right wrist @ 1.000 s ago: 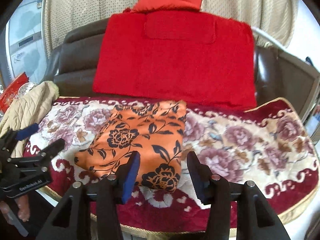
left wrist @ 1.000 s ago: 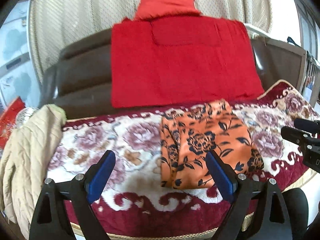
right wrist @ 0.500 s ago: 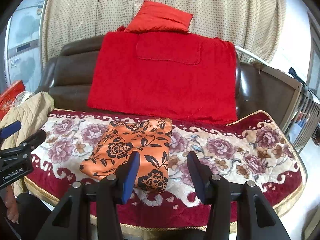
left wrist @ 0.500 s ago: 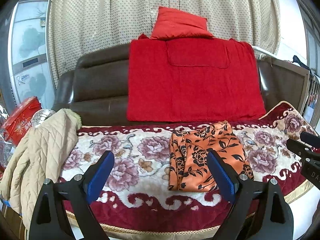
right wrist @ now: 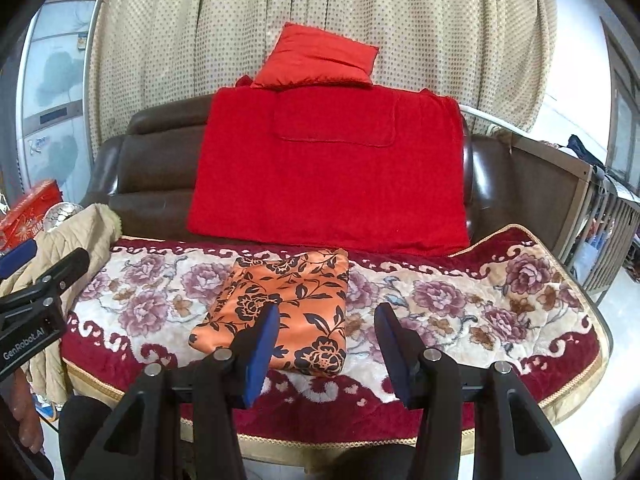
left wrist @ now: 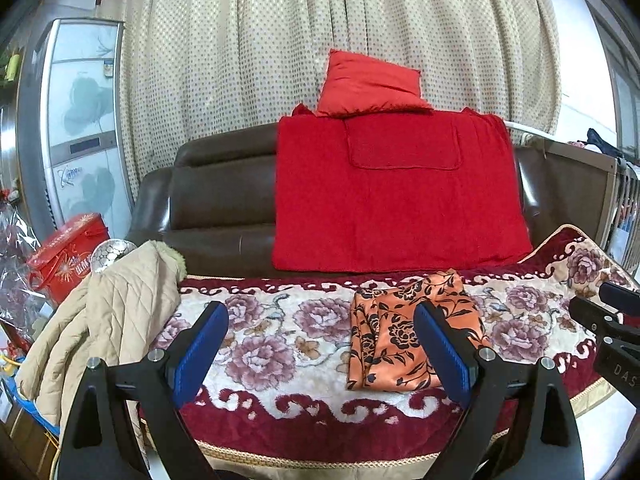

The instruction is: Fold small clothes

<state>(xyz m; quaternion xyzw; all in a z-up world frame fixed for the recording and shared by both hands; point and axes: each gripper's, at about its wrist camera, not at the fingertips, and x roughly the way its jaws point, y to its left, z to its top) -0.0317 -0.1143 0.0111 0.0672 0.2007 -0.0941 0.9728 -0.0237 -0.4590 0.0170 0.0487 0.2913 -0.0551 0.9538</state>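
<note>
Brown leather sofa (left wrist: pixel 224 200) against dotted beige curtains (left wrist: pixel 280 40), draped with a red blanket (left wrist: pixel 392 208) and topped by a red cushion (left wrist: pixel 368 84); floral maroon seat cover (right wrist: pixel 460 304); pale glass-fronted cabinet (left wrist: pixel 76 128) at left; daylit window (right wrist: pixel 624 120) at right

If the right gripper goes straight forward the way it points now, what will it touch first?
Probably the floral sofa cover, just right of the folded orange garment. The open right gripper points at that bare patch, though depth is uncertain.
</note>
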